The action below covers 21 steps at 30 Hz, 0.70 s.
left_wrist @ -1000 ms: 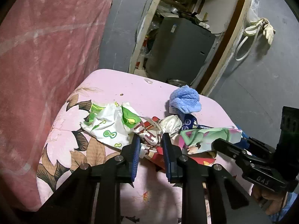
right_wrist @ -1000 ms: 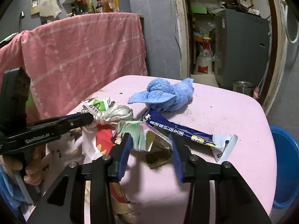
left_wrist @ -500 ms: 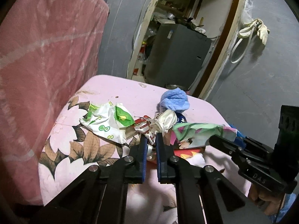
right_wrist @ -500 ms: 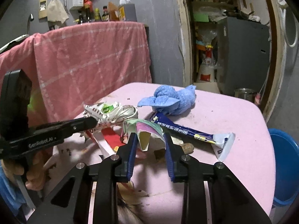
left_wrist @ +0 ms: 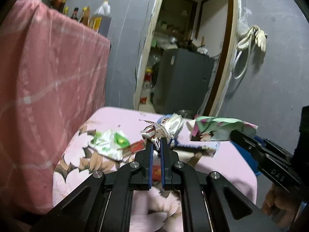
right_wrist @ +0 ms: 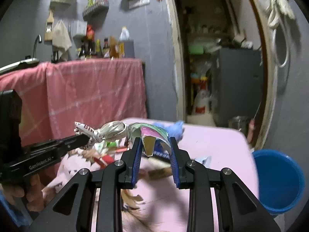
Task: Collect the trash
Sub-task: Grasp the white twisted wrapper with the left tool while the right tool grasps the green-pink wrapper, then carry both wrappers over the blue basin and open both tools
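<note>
My left gripper (left_wrist: 156, 145) is shut on a crumpled silver-and-red wrapper (left_wrist: 166, 128) and holds it above the pink table (left_wrist: 123, 119); the wrapper also shows in the right wrist view (right_wrist: 108, 130). My right gripper (right_wrist: 154, 145) is shut on a green-and-pink wrapper (right_wrist: 149, 135), also lifted; it shows in the left wrist view (left_wrist: 218, 128). A white-and-green wrapper (left_wrist: 110, 143), a red packet (left_wrist: 135, 147) and a dark blue tube (left_wrist: 193, 147) lie on the table.
A blue bucket (right_wrist: 278, 179) stands on the floor right of the table. A blue cloth (right_wrist: 176, 128) lies at the table's far side. A pink-draped counter (right_wrist: 92, 89) stands to the left. A doorway with a grey cabinet (left_wrist: 183, 81) lies behind.
Both grippers closed on their wrappers and lifted them off the table. The views have tilted up, so more wall and doorway show.
</note>
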Available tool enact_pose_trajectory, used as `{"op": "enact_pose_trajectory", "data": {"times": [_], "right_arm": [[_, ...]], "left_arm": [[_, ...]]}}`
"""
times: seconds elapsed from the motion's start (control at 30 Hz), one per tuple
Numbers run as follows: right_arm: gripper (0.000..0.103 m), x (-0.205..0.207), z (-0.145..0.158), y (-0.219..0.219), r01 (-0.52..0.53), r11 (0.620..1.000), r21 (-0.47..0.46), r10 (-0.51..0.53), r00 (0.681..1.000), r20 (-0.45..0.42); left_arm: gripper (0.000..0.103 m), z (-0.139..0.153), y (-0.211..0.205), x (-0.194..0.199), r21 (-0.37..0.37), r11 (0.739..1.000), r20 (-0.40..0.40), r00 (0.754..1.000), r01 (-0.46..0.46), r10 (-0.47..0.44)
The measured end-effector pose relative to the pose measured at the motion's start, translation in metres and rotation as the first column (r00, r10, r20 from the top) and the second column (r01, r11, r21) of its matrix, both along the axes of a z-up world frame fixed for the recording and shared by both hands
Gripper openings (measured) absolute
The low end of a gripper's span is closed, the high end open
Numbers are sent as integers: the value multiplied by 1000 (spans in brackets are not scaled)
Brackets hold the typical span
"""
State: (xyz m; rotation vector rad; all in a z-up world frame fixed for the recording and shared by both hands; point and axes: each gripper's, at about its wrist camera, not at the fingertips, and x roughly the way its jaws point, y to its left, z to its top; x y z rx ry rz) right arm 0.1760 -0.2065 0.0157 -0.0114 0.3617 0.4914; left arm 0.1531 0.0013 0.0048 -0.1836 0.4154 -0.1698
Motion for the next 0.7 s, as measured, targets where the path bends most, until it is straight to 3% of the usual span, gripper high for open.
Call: {"op": "enact_pose_trajectory", "data": {"times": [0.2, 0.37, 0.7], "right_arm": [[26, -16, 21, -25, 88, 995, 39, -92, 988, 123], [26, -21, 36, -54, 189, 980, 58, -197, 960, 198], [26, -17, 51, -140, 411, 909, 68, -413, 866, 283]], "left_arm": [[5, 17, -32, -1, 24, 1000, 114, 993, 5, -8], [5, 31, -67, 7, 17, 999, 184, 982, 41, -43], [5, 52, -165, 44, 17, 982, 228, 955, 191, -189]]}}
